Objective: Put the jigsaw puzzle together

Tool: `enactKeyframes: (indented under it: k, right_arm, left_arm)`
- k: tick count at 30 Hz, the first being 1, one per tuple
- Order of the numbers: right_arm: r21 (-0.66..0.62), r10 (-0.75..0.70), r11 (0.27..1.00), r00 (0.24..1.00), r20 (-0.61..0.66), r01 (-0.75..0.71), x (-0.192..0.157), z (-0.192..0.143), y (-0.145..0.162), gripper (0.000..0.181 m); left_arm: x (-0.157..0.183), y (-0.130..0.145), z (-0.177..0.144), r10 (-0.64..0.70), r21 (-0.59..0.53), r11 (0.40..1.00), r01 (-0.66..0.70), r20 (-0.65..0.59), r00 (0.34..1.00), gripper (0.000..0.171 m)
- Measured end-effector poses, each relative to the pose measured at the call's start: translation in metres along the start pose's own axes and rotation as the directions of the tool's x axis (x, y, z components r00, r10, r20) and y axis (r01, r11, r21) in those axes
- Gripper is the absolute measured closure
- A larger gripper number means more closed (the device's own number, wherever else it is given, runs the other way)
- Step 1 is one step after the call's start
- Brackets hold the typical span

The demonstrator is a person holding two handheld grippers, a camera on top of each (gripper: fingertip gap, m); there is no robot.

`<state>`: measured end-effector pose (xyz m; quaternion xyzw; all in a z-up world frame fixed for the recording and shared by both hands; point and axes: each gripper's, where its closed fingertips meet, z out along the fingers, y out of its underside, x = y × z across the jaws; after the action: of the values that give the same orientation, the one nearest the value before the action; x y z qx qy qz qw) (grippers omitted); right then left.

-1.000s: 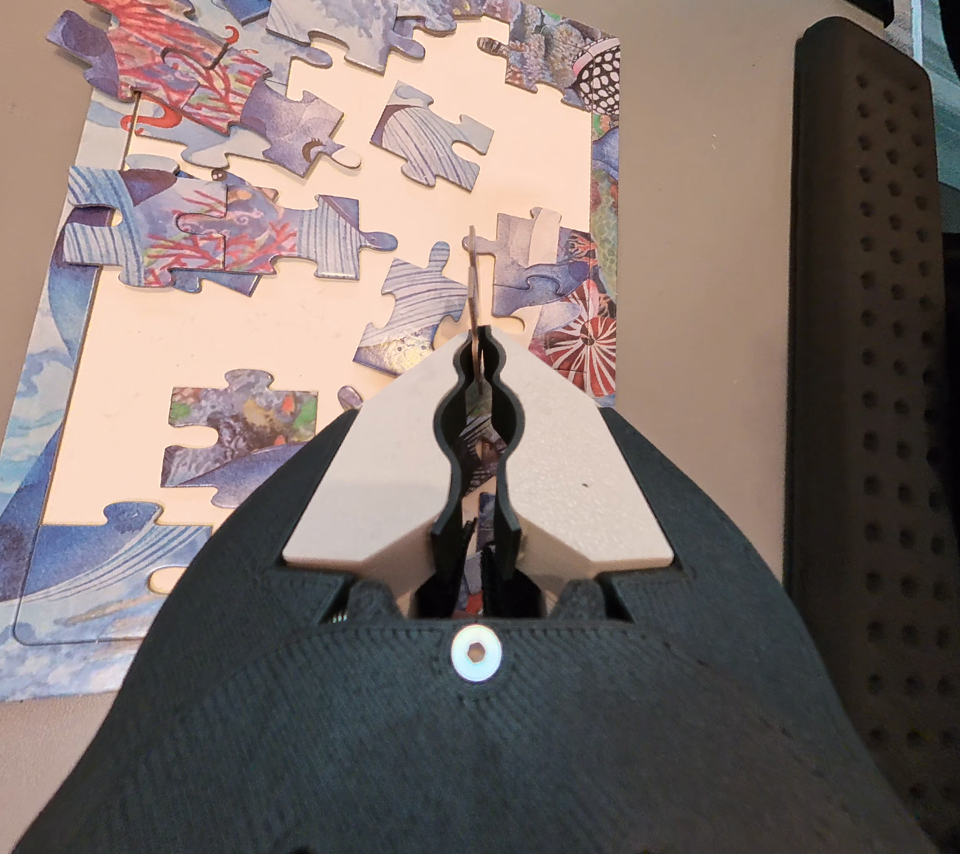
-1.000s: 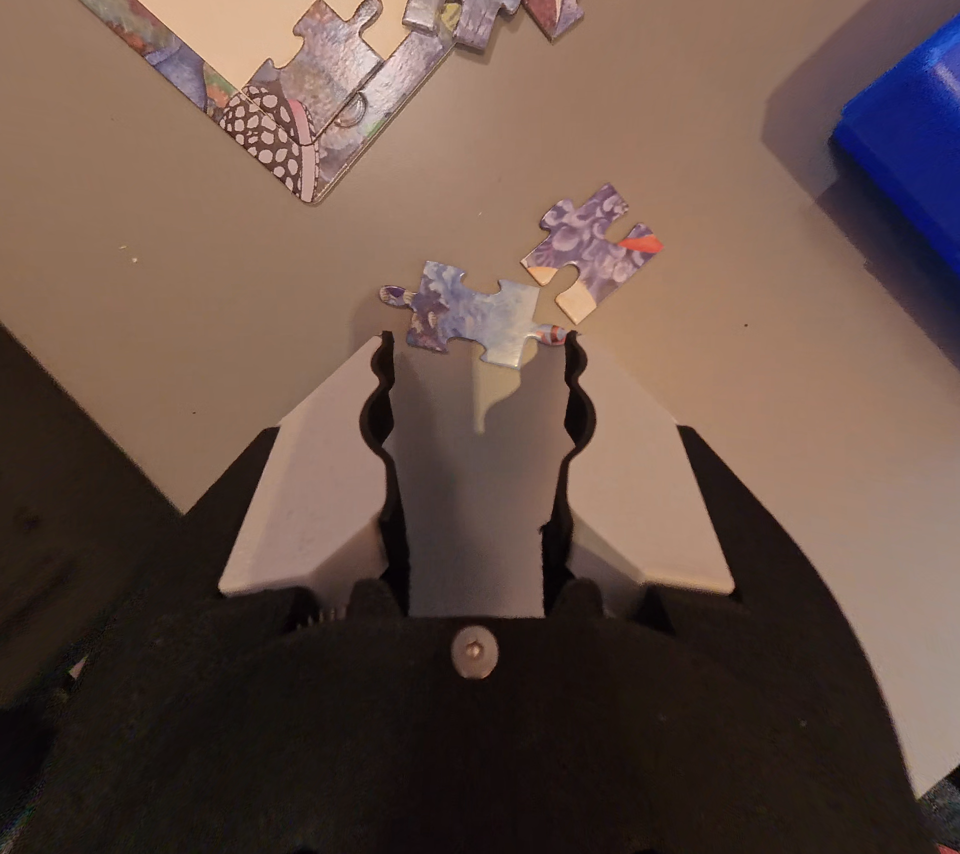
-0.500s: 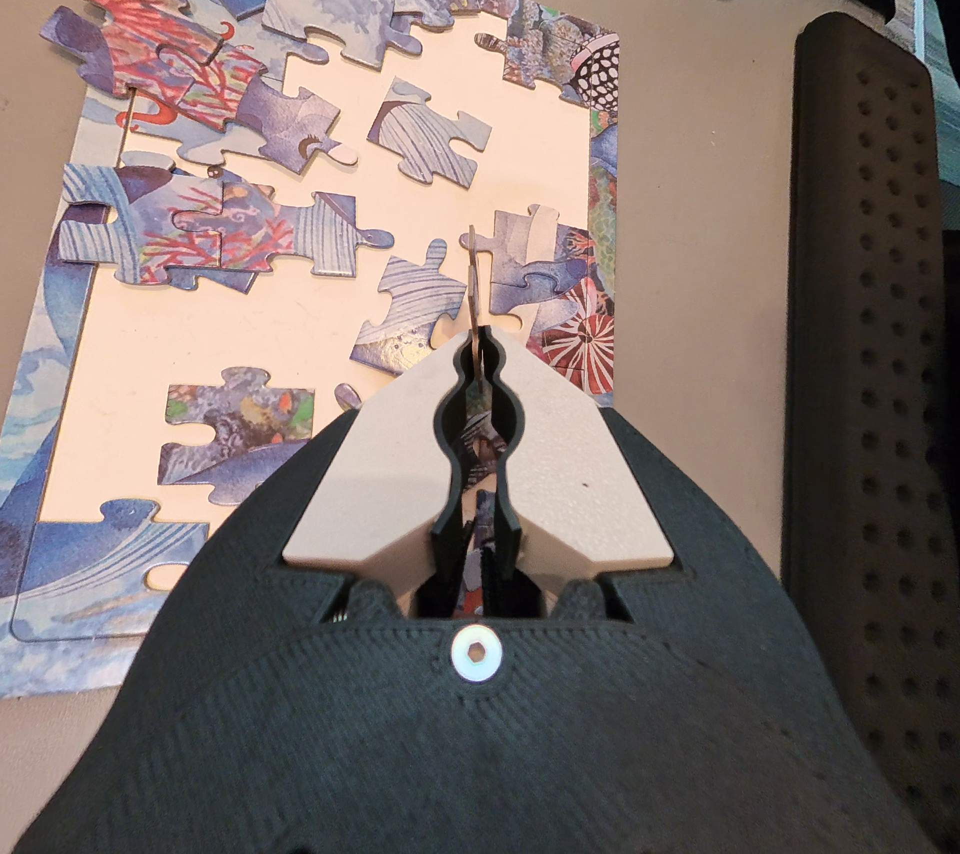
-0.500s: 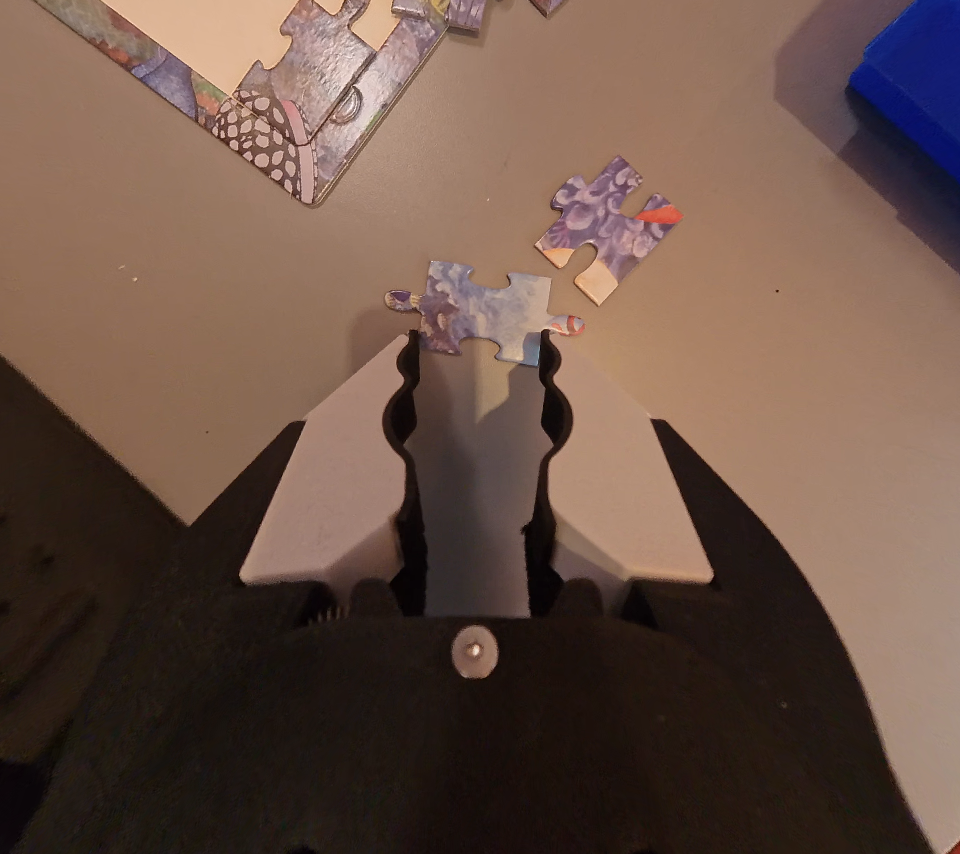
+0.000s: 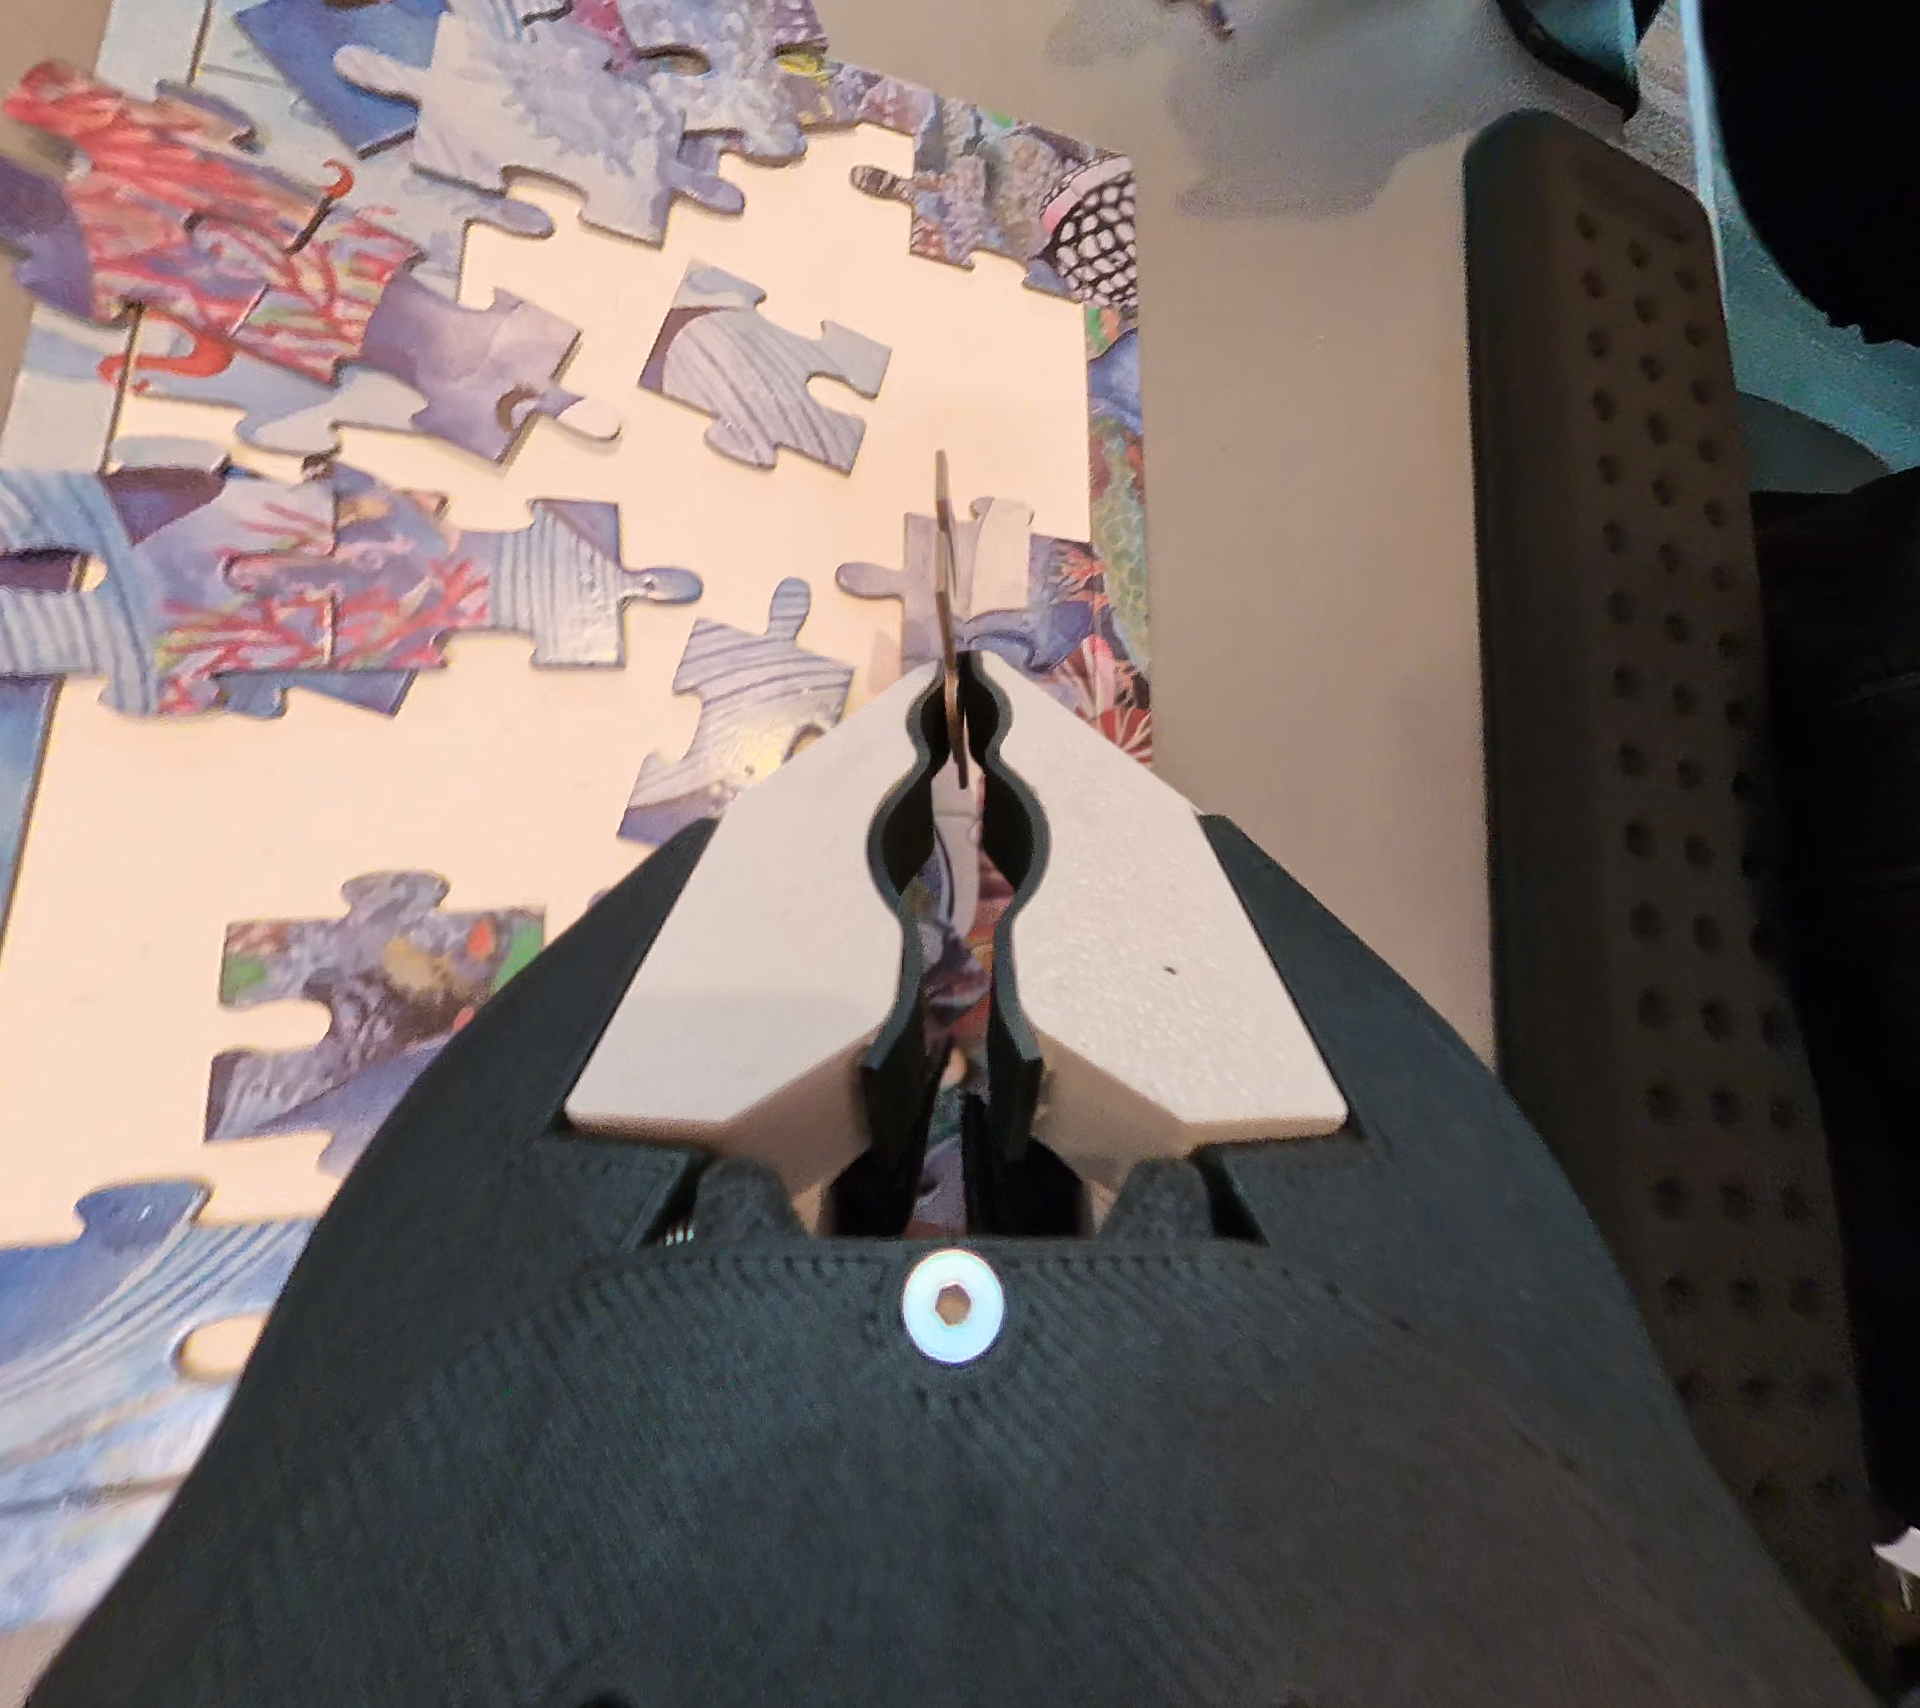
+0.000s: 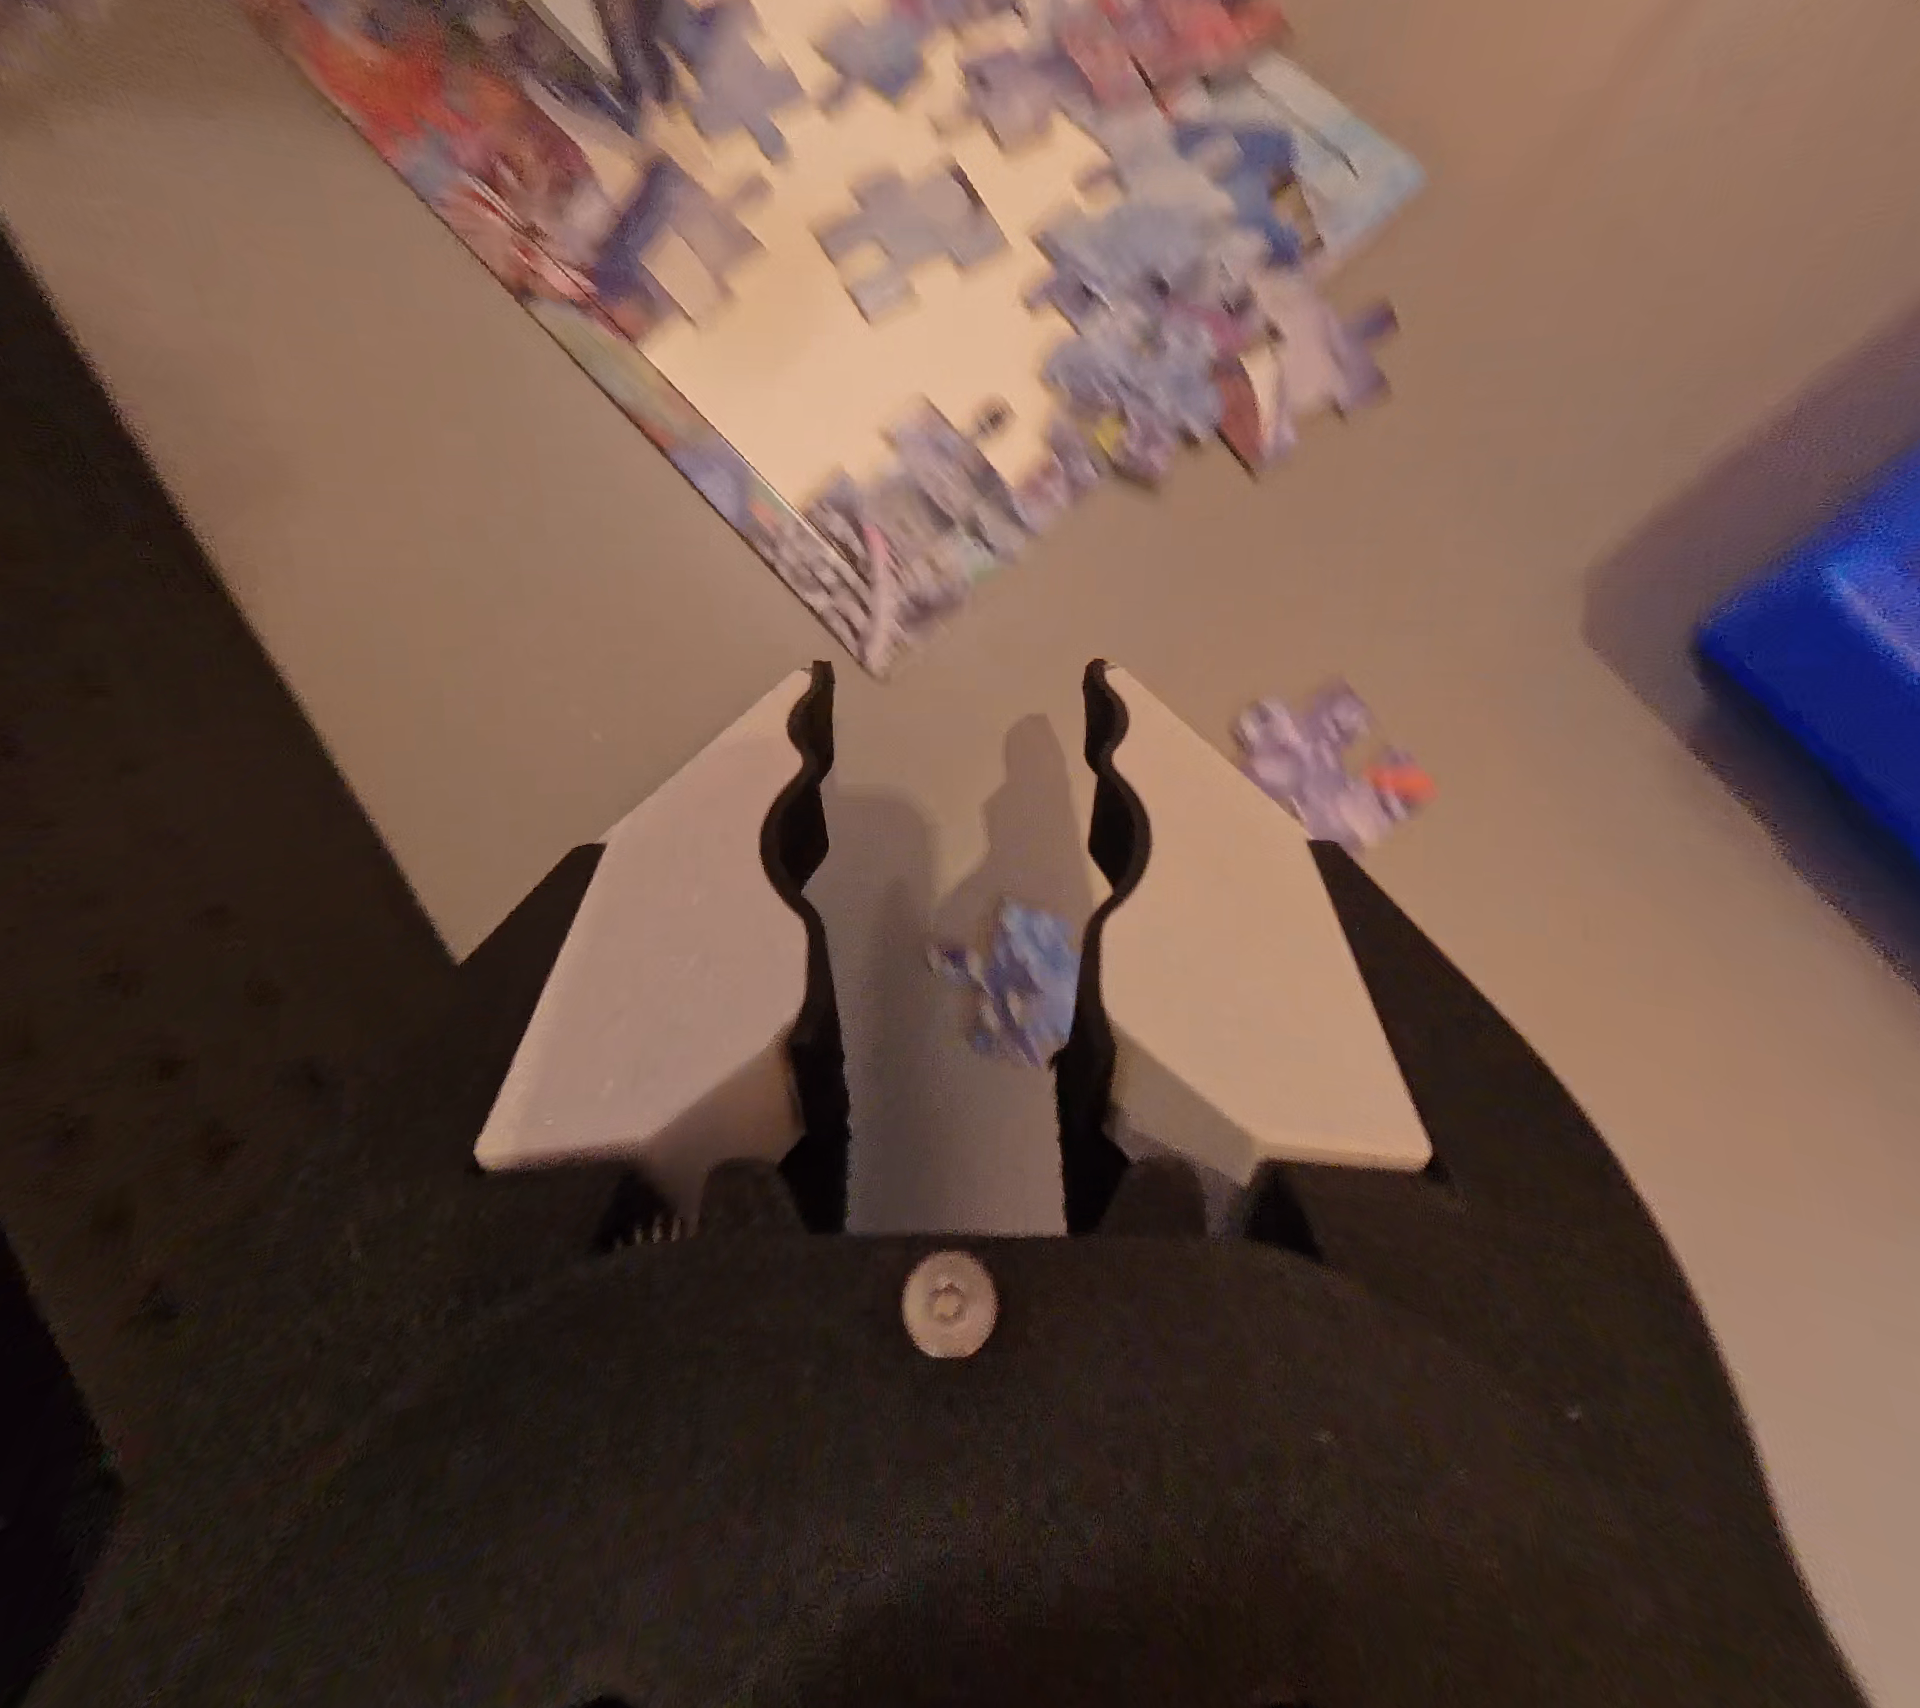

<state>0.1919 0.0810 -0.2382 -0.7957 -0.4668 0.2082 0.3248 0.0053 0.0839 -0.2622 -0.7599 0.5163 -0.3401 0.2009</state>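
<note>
1. In the left wrist view, the puzzle tray [image 5: 73, 827] is seen lying flat on the tan table [image 5: 1299, 411], its cream base bare in the middle and lower left.
2. Red coral pieces [image 5: 197, 245] are piled over the tray's upper left edge, and a striped blue row of joined pieces [image 5: 343, 609] lies below them.
3. A single multicoloured piece [image 5: 353, 983] is set in the lower part of the base, apart from the others.
4. A striped loose piece [image 5: 769, 380] is laid near the tray's centre, and a second striped piece [image 5: 748, 702] lies just beside the fingertips.
5. The left gripper [image 5: 954, 671] is held over the tray's right side, its fingers pressed together on a thin piece [image 5: 943, 578] seen edge-on and standing upright.
6. A dark perforated chair part [image 5: 1621, 723] is seen to the right of the table.
7. In the right wrist view, much is blurred by motion; the tray [image 6: 665, 401] is seen ahead and to the left.
8. The right gripper [image 6: 956, 671] is held with its fingers spread; a small blue piece [image 6: 1013, 983] is seen between them, and whether it is touched cannot be told.
9. Another loose piece [image 6: 1330, 775] lies just right of the fingers, and a blue box [image 6: 1829, 650] sits at the far right.
</note>
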Motion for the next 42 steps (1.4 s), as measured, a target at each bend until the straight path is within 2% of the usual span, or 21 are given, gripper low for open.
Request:
enactKeyframes:
  k: [3,5,7,12,16,21,24,26,28,32,35,38,42]
  right_arm:
    - [0.112,-0.050,0.993,0.988,0.146,0.034,-0.036,0.025,-0.048,0.139]
    - [0.122,-0.094,0.990,0.970,0.225,0.067,-0.055,0.042,-0.067,0.141]
    - [0.121,-0.124,0.988,0.962,0.244,0.097,-0.061,0.059,-0.080,0.142]
    - [0.108,-0.147,0.987,0.928,0.343,0.117,-0.072,0.084,-0.097,0.154]
    - [0.116,-0.170,0.984,0.888,0.428,0.133,-0.084,0.090,-0.099,0.180]
    - [0.139,-0.154,0.985,0.866,0.476,0.099,-0.084,0.086,-0.102,0.181]
    - [0.159,-0.124,0.986,0.877,0.465,0.055,-0.071,0.081,-0.106,0.181]
    - [0.169,-0.098,0.985,0.892,0.442,0.024,-0.056,0.077,-0.107,0.181]
    - [0.173,-0.062,0.985,0.915,0.398,-0.008,-0.034,0.075,-0.108,0.181]
    - [0.182,0.024,0.980,0.955,0.296,-0.082,0.012,0.073,-0.111,0.181]
    - [0.177,0.109,0.973,0.969,0.222,-0.150,0.049,0.077,-0.114,0.181]
    - [0.156,0.193,0.962,0.963,0.188,-0.223,0.077,0.089,-0.115,0.181]
    - [0.135,0.234,0.956,0.956,0.179,-0.260,0.093,0.106,-0.122,0.181]
  left_arm:
    - [0.008,-0.005,0.007,0.019,-0.006,1.000,-0.019,-0.018,1.000,0.171]
    - [0.012,-0.007,0.010,0.029,-0.009,1.000,-0.029,-0.029,0.999,0.171]
    - [0.015,-0.009,0.010,0.039,-0.007,0.999,-0.039,-0.034,0.999,0.171]
    - [0.021,-0.013,0.008,0.071,0.009,0.997,-0.070,-0.043,0.997,0.171]
    - [0.025,-0.011,0.010,0.089,-0.003,0.996,-0.089,-0.055,0.995,0.171]
    - [0.023,-0.016,0.008,0.098,0.031,0.995,-0.097,-0.045,0.994,0.170]
    - [0.009,-0.017,0.001,0.088,0.038,0.995,-0.089,0.027,0.996,0.165]
    - [-0.009,-0.019,-0.007,0.073,0.045,0.996,-0.079,0.112,0.991,0.155]
    - [-0.033,-0.018,-0.016,0.067,0.030,0.997,-0.076,0.221,0.973,0.143]
    - [-0.074,-0.012,-0.033,0.047,0.011,0.998,-0.055,0.379,0.924,0.134]
    - [-0.087,-0.011,-0.034,0.017,0.022,0.999,-0.028,0.390,0.921,0.131]
    - [-0.092,-0.012,-0.030,0.042,-0.005,0.999,-0.043,0.409,0.911,0.128]
    - [-0.099,-0.009,-0.025,0.066,-0.048,0.998,-0.050,0.432,0.900,0.127]
